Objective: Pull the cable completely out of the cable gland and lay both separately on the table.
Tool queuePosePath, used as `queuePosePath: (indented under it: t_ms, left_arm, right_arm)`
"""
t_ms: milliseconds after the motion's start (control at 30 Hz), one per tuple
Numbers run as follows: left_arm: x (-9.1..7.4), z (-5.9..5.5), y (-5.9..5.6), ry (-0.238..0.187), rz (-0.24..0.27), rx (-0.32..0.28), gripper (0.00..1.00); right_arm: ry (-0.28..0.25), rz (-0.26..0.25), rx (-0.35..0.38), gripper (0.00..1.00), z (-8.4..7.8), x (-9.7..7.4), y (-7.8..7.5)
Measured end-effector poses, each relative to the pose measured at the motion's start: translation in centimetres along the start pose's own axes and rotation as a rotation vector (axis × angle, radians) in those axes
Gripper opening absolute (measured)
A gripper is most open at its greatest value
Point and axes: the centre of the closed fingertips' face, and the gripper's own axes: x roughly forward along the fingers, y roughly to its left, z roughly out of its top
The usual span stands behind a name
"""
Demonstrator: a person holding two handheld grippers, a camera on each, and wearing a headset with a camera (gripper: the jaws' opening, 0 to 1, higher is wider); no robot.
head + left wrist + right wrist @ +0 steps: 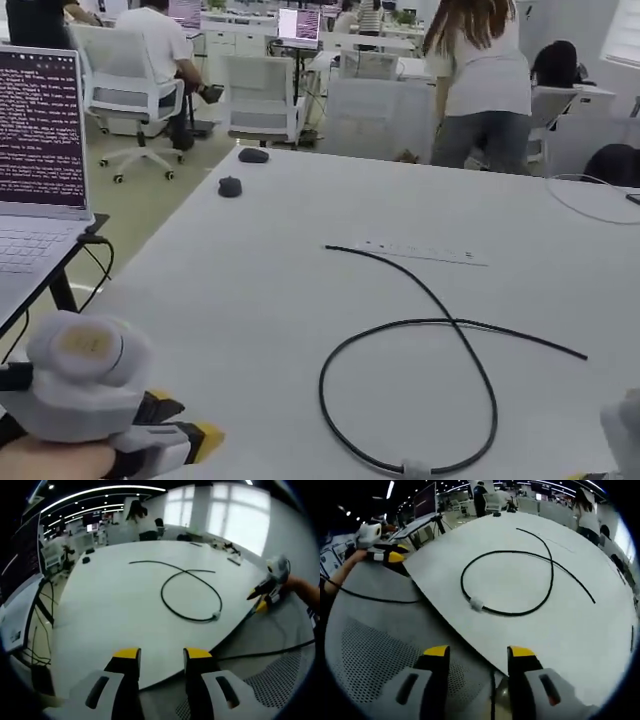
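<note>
A thin black cable (322,385) lies on the white table (250,300) in one loose loop with its two ends crossing. A small pale grey cable gland (415,467) sits threaded on the loop's near side, close to the table's front edge. The gland (216,615) and cable (162,592) lie well ahead of my left gripper (160,655), which is open and empty off the table's corner. My right gripper (480,652) is also open and empty, short of the edge, with the gland (476,603) on the cable (462,577) ahead. In the head view the left gripper (195,440) is at bottom left.
A laptop (35,150) on a stand is at the left. Two dark small objects (230,187) lie far left on the table, and a clear strip (420,253) lies beyond the cable. A mesh chair seat (375,665) is below the grippers. People and chairs stand behind.
</note>
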Motion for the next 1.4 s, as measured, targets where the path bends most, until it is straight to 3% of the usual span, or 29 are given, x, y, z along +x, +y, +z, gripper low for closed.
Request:
queuePosePath:
  t_ms: [267,500,700,767,967,1200,1267,1300,1333,1400]
  left_arm:
    - [0.1,-0.1,0.0,0.004,-0.005,0.002,0.35]
    - [0.1,-0.3,0.1,0.008,-0.005,0.002,0.35]
    - [0.1,-0.4,0.2,0.013,-0.004,0.002,0.35]
    - [0.1,-0.5,0.2,0.015,-0.004,0.002,0.35]
    - [0.1,-0.5,0.2,0.017,-0.005,0.004,0.35]
    - [0.1,-0.6,0.1,0.023,-0.008,0.010,0.35]
    - [0.1,-0.6,0.1,0.024,-0.008,0.013,0.35]
    - [0.2,-0.6,0.1,0.026,-0.008,0.016,0.34]
    - [0.2,-0.7,0.0,0.029,-0.010,0.021,0.34]
    - [0.2,-0.7,-0.1,0.038,-0.015,0.032,0.35]
  right_arm:
    - [0.113,0.014,-0.288,0.42,0.6,2.6,-1.7]
    - [0.134,0.083,-0.423,0.39,3.3,5.8,-0.5]
    - [0.162,0.110,-0.462,0.34,4.2,8.5,0.1]
    - [0.174,0.115,-0.508,0.30,4.4,9.2,0.1]
    - [0.191,0.122,-0.516,0.29,5.0,10.5,0.4]
    - [0.212,0.130,-0.522,0.23,4.3,11.3,0.6]
    - [0.227,0.112,-0.531,0.20,4.0,11.4,0.3]
    - [0.207,0.120,-0.535,0.17,4.2,11.3,0.4]
    - [0.208,0.084,-0.536,0.13,4.4,11.3,-0.2]
    - [0.211,0.094,-0.527,0.13,4.4,10.8,0.0]
